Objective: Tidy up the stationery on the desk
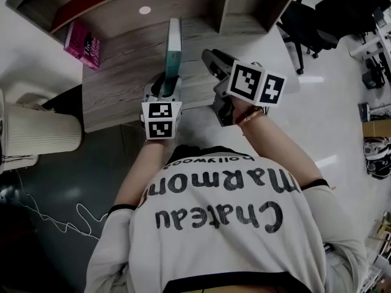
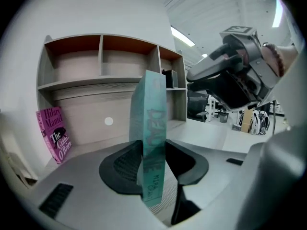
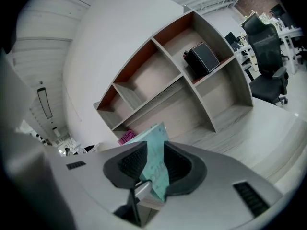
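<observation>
Teal covers mark the book (image 1: 174,52) that stands upright on its edge over the front half of the wooden desk (image 1: 122,90), with its spine turned toward the person. The left tool (image 1: 165,84) is clenched on the near end of this book. In the left gripper view both dark pads press the spine from either side, low down, and the printed title runs up the spine above them. Whether the book's lower edge touches the desk I cannot tell.

The right tool (image 1: 208,58) reaches in from the right at about the same height, tilted, with its marker cube toward the person. In the right gripper view its jaws stand partly apart and the teal cover fills the gap between them. The head view shows a strip of bare desk between the tool's tip and the book, and the left gripper view also shows a gap there. So the right tool reads as released, just beside the book and not on it.

Behind the book a wooden shelf unit (image 1: 91,5) with red-brown back panels sits along the far side of the desk. A magenta book (image 1: 82,44) leans at the left end of the unit, well apart from the teal one. A black box (image 3: 202,57) sits in an upper right compartment. A black office chair (image 1: 305,29) stands on the pale floor to the right of the desk.
</observation>
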A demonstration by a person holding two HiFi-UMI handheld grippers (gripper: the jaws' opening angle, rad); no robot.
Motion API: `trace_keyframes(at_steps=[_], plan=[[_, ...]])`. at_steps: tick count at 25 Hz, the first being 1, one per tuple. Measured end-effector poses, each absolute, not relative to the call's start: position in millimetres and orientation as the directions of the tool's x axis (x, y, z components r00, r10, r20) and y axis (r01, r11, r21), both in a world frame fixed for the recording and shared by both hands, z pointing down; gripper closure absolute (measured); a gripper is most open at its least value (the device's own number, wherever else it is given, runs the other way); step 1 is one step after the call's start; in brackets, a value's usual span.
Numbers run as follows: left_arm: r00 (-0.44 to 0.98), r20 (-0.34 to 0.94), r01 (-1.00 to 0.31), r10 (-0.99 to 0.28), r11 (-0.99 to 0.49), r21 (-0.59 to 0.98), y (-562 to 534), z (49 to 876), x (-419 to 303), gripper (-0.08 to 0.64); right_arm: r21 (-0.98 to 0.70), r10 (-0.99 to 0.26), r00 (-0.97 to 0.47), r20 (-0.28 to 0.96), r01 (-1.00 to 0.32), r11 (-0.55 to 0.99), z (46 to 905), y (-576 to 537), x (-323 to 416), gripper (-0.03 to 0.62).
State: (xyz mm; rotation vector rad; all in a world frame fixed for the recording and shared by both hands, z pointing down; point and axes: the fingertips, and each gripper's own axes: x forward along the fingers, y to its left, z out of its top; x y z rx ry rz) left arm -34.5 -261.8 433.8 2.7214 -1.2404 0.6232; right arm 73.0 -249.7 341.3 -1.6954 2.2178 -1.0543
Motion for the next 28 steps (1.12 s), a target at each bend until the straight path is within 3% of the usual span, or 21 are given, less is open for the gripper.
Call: trace_keyframes(at_steps=[5, 8, 15, 28], plan=[[0.539, 0.396, -0.791, -0.744, -0.608, -0.065, -260, 439, -41, 0.396, -0.552, -0.872, -0.38, 0.309, -0.818, 0.161, 362, -236, 86, 0.479], [0.52, 0.391, -0.814, -0.76, -0.58, -0.045, -259, 440, -44, 0.396, -0.517, -0.857, -0.4, 0.325, -0.834, 0.194, 376, -225, 92, 0.533], [0.481, 0.401, -0.852, -0.78, -0.523, 0.006, -251, 447, -63, 0.399, -0.42, -0.804, -0.453, 0.385, -0.862, 0.284, 415, -203, 85, 0.569], [0.463, 0.354, -0.877, -0.813, -0.479, 0.046, -283, 441, -125, 0.4, -0.448, -0.774, -0.469, 0.425, -0.852, 0.27, 435, -241, 41, 0.577]])
